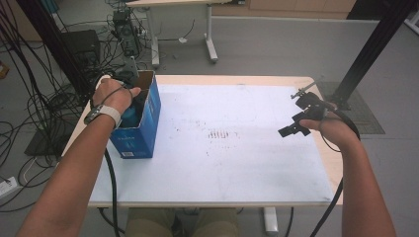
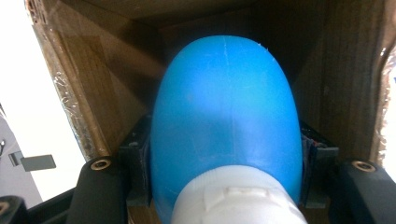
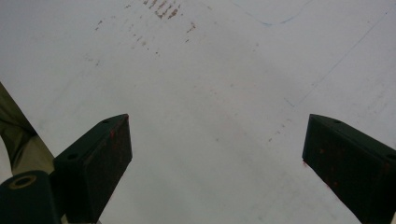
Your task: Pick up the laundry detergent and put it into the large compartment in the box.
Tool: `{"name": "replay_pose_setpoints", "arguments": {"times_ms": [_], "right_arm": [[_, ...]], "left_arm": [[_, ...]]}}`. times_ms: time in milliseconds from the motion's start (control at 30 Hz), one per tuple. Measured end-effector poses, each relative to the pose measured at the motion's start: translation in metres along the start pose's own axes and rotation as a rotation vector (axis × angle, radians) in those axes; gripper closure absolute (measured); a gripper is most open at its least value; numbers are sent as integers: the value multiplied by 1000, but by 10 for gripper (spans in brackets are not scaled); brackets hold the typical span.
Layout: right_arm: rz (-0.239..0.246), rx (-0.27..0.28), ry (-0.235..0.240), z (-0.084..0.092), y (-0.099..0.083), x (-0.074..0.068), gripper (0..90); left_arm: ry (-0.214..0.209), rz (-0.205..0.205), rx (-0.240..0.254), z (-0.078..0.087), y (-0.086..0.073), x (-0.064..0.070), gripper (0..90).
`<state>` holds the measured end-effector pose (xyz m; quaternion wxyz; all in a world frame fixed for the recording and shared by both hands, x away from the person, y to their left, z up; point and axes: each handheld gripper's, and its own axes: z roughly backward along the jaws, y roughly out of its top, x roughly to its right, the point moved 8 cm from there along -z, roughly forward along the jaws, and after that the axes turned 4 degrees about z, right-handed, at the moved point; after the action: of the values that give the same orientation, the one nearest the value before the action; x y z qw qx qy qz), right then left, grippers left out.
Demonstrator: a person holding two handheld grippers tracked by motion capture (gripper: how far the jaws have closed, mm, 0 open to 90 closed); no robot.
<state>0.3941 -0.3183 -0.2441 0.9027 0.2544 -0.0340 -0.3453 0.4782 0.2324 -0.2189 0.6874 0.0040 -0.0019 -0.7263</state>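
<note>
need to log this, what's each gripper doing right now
left gripper: shut on the blue bottle, inside the cardboard box
right gripper: open, holding nothing

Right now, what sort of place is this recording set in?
Probably a lab or workshop used for recording: a plain table with a worn white top, loose cables tangled over the grey floor, and a black frame post beside the table.

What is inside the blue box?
A blue bottle with a white cap, clamped by the left gripper. The bottle hides the bottom of the box and anything beneath it.
</note>
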Motion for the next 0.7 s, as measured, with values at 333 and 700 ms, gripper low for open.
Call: {"name": "replay_pose_setpoints", "arguments": {"times_ms": [333, 700], "right_arm": [[0, -1, 0, 0, 1, 0, 80], [1, -2, 1, -2, 1, -1, 80]], "left_arm": [[0, 0, 2, 0, -1, 0, 375], [-2, 0, 5, 0, -2, -1, 375]]}}
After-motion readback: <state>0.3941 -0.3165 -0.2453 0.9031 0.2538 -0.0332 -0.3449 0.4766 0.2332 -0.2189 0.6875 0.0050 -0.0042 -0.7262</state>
